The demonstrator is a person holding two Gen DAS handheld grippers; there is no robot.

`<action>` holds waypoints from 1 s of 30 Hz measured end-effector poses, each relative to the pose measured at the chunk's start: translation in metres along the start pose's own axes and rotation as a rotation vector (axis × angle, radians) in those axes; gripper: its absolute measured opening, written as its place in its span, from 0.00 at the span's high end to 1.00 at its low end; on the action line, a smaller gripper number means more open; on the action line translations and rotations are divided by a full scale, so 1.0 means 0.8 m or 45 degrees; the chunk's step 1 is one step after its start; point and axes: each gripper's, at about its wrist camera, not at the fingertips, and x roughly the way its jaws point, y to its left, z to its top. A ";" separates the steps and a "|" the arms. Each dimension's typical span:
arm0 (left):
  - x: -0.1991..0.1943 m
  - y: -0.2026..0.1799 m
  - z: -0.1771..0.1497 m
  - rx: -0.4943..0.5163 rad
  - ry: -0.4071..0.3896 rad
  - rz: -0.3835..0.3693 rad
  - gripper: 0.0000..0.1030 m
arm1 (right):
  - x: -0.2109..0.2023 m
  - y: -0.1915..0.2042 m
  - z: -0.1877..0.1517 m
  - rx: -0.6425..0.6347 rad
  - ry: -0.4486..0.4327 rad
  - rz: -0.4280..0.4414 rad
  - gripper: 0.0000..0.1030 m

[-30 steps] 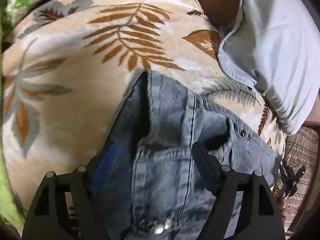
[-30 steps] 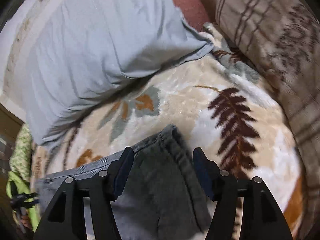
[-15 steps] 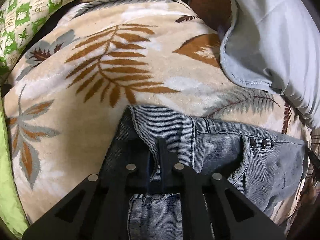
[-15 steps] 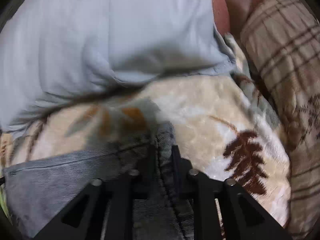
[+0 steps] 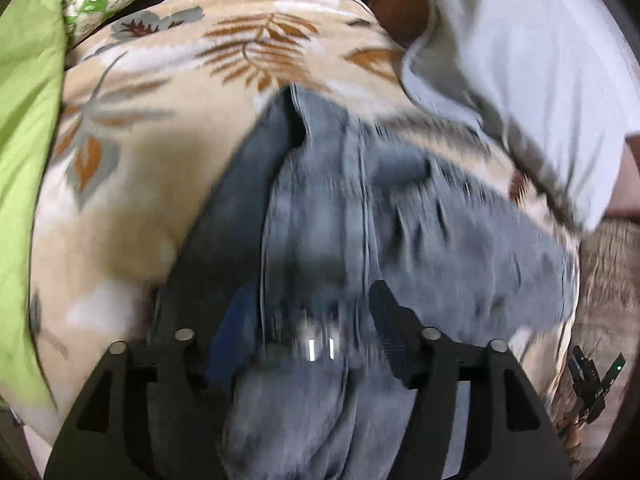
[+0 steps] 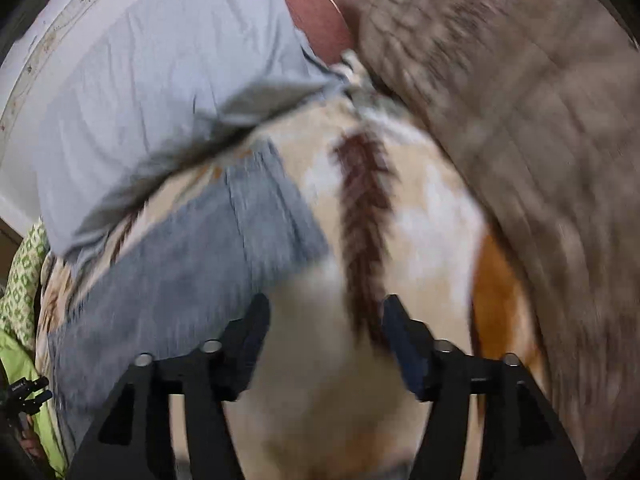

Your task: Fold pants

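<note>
Grey-blue denim pants [image 5: 360, 216] lie bunched on a cream leaf-print blanket [image 5: 152, 168]. In the left wrist view my left gripper [image 5: 304, 328] is open, its fingers spread over the waistband area with a shiny rivet between them; the frame is motion-blurred. In the right wrist view the pants [image 6: 192, 264] lie to the left, and my right gripper [image 6: 324, 336] is open and empty above bare blanket [image 6: 424, 240], just right of the pants' edge.
A pale blue pillow [image 5: 528, 64] lies at the back right, also in the right wrist view [image 6: 160, 88]. A brown plaid blanket [image 6: 520, 120] rises on the right. Green fabric [image 5: 24, 128] borders the left side.
Both grippers were shut on the pants' edge half a second ago; both have now opened and let go. The right gripper has shifted right, off the pants.
</note>
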 end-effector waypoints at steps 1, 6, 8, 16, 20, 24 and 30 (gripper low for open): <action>-0.004 -0.001 -0.016 0.015 0.005 -0.006 0.38 | -0.012 -0.003 -0.019 0.018 0.008 0.005 0.28; -0.029 0.004 -0.044 0.098 0.020 -0.005 0.38 | -0.042 0.002 -0.082 0.042 0.082 0.091 0.22; -0.044 0.014 -0.024 0.085 -0.013 0.022 0.38 | -0.047 0.011 -0.081 -0.005 0.076 0.098 0.22; -0.020 0.028 0.106 -0.080 0.074 -0.022 0.21 | -0.015 0.037 0.035 -0.062 -0.001 0.112 0.21; 0.028 0.021 0.143 -0.048 0.120 0.069 0.21 | 0.039 0.054 0.099 -0.078 0.007 0.088 0.21; 0.040 0.044 0.171 -0.127 0.069 0.026 0.21 | 0.106 0.075 0.144 -0.081 0.042 0.089 0.21; 0.086 0.052 0.186 -0.153 0.192 -0.114 0.20 | 0.169 0.099 0.160 -0.117 0.087 0.115 0.19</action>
